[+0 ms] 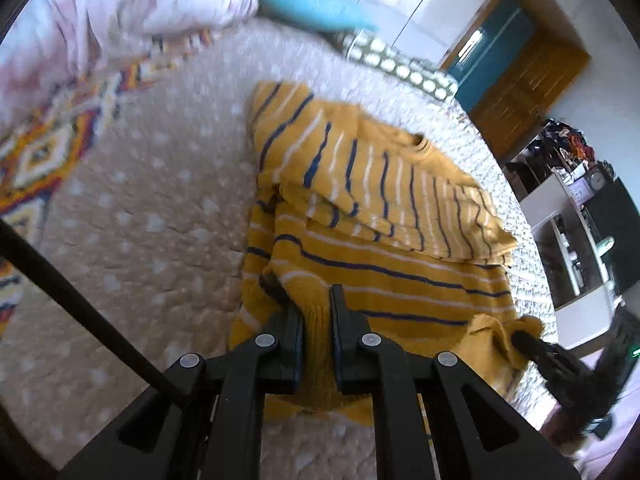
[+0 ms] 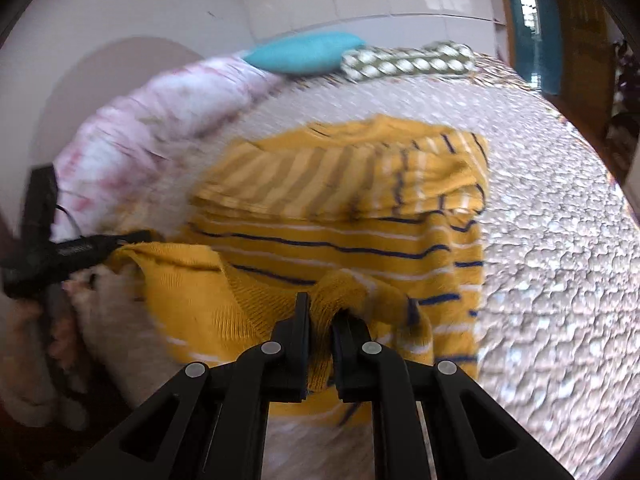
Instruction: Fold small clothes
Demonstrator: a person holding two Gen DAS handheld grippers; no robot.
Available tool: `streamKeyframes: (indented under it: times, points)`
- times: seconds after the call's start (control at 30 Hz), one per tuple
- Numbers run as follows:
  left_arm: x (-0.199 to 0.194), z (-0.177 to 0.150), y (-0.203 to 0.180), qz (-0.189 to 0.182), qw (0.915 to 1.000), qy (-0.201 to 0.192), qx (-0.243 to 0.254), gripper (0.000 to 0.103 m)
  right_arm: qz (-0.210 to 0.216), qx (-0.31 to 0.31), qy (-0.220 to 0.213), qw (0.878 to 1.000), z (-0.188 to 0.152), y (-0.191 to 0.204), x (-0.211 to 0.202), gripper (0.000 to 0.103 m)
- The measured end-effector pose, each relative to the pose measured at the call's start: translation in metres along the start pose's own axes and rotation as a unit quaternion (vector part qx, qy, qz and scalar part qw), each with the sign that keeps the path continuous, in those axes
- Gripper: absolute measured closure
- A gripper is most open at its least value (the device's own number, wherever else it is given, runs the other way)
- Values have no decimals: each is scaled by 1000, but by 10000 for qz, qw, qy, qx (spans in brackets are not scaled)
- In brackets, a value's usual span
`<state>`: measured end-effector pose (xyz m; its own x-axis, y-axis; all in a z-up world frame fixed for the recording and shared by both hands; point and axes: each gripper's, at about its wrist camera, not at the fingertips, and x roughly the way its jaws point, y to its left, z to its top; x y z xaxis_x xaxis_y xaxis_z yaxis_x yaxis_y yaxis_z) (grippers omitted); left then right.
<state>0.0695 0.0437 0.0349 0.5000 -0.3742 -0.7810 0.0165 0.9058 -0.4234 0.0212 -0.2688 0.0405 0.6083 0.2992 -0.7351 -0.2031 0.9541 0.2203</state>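
A small mustard-yellow sweater with navy and white stripes lies on the bed, its sleeves folded across the body. My left gripper is shut on the sweater's near hem at its left corner. My right gripper is shut on the hem at the other corner; the sweater fills the middle of that view. The right gripper also shows in the left wrist view pinching yellow knit, and the left gripper in the right wrist view at the hem's left end. The hem is lifted between them.
The bed has a beige dotted cover. A pink-white duvet, a turquoise pillow and a patterned green pillow lie at its far end. A wooden door and shelves stand beyond the right edge.
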Motion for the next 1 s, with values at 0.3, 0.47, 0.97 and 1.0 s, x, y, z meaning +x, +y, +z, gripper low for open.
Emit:
streamKeyframes:
  times: [0.3,0.47,0.97,1.0]
  points:
    - [-44,18,5,-304,9971,-688,124,27,172,982,9,9950,14,-52,14,71]
    - [-37,21,15,-272,9980,-446,354,27,222,1196,-305,9921,14,-71,-13,49]
    - [58,6,-43,26,9726,785,2189,60,-293,-778,200,9963,37,-35,41,38]
    - [58,7,-43,1,9727,846,2159,84,-298,-753,250,9964,38,-36,47,38]
